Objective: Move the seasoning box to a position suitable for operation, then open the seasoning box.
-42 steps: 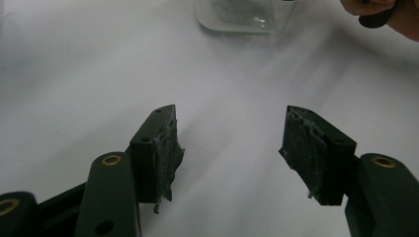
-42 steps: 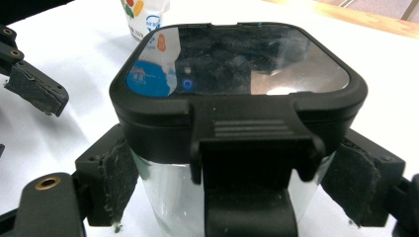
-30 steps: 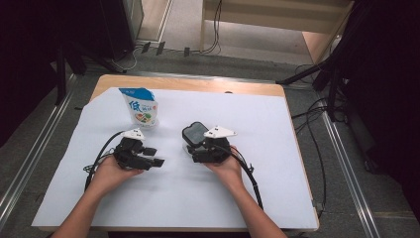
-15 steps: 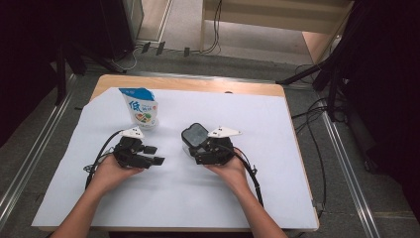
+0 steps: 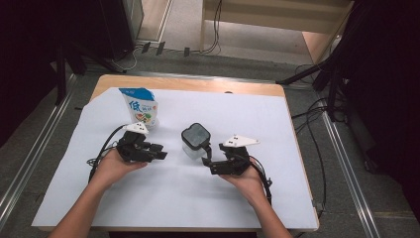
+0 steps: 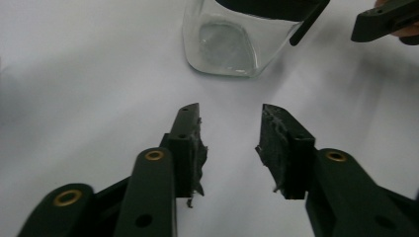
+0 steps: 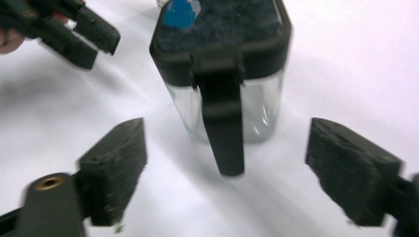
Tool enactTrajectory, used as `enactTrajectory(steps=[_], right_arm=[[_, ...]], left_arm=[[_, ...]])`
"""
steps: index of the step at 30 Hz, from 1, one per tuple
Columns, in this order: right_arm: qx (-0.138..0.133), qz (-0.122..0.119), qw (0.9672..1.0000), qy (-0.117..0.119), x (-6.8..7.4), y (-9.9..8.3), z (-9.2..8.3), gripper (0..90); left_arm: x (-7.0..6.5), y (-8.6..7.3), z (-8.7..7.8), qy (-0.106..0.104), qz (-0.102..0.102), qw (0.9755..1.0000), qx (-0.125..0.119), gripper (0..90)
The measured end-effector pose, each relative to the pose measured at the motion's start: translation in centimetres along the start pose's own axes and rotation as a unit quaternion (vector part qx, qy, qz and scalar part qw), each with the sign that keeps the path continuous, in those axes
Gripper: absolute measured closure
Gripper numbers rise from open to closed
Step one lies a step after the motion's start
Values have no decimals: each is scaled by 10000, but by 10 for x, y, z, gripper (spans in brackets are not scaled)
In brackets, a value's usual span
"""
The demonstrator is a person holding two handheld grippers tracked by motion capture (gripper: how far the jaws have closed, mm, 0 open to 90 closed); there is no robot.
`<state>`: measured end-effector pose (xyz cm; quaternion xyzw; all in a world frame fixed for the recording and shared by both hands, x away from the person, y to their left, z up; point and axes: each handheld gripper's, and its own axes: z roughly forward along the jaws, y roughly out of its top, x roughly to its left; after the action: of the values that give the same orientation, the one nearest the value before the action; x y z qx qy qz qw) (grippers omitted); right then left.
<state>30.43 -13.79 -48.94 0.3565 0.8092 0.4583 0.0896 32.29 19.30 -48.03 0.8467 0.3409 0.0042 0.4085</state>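
jar (image 6: 225,42) top cut off, pouch (image 7: 180,11) mostly hidden

In the left gripper view the jar (image 6: 225,42) is cut off at the top edge, so its lid barely shows. The other gripper's tip (image 6: 383,19) pokes in at the top right corner & the rest is cut off. In the right gripper view the jar (image 7: 225,106) looks a bit blurry, its lid top runs past the edge, & a blue thing (image 7: 180,12) behind it is too blurry & cut off to tell. In the high view the words on the bag (image 5: 141,106) are too small to read.
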Motion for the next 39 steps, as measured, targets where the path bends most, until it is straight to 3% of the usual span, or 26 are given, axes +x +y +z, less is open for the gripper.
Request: enactTrajectory(steps=[2,3,4,5,7,9,16,20,23,25,33,39], right_arm=[[-10,68,10000,38,-4,-4,-6,295],[6,87,10000,46,-7,-6,-11,378],[6,87,10000,46,-7,-6,-11,378],[-50,139,9999,56,-9,-8,-15,462],[-94,129,9999,-7,-9,-9,-16,492],[-141,-19,9999,-87,-5,-11,-15,594],[-26,-44,9999,96,2,-10,1,697],[-30,-7,10000,50,2,-11,3,779],[-29,148,9998,142,-1,-11,0,846],[-25,34,9999,166,0,-12,0,888],[-22,-93,9994,346,10,-11,6,900],[-78,35,9990,447,8,-9,12,900]], left_arm=[[0,7,1,-6,147,9998,99,737],[1,12,2,-46,195,9997,119,813],[3,16,2,-100,197,9997,103,813],[4,18,2,-115,201,9997,110,869],[10,23,4,-144,191,9996,114,888],[15,24,5,-172,101,9998,89,897],[25,25,10,-169,53,9998,86,900],[29,27,16,-194,19,9998,-26,900],[32,29,20,-98,50,9999,71,900],[32,31,23,-10,93,9999,59,900],[28,36,40,-139,36,9999,-46,900],[27,35,46,-217,87,9997,26,888]])
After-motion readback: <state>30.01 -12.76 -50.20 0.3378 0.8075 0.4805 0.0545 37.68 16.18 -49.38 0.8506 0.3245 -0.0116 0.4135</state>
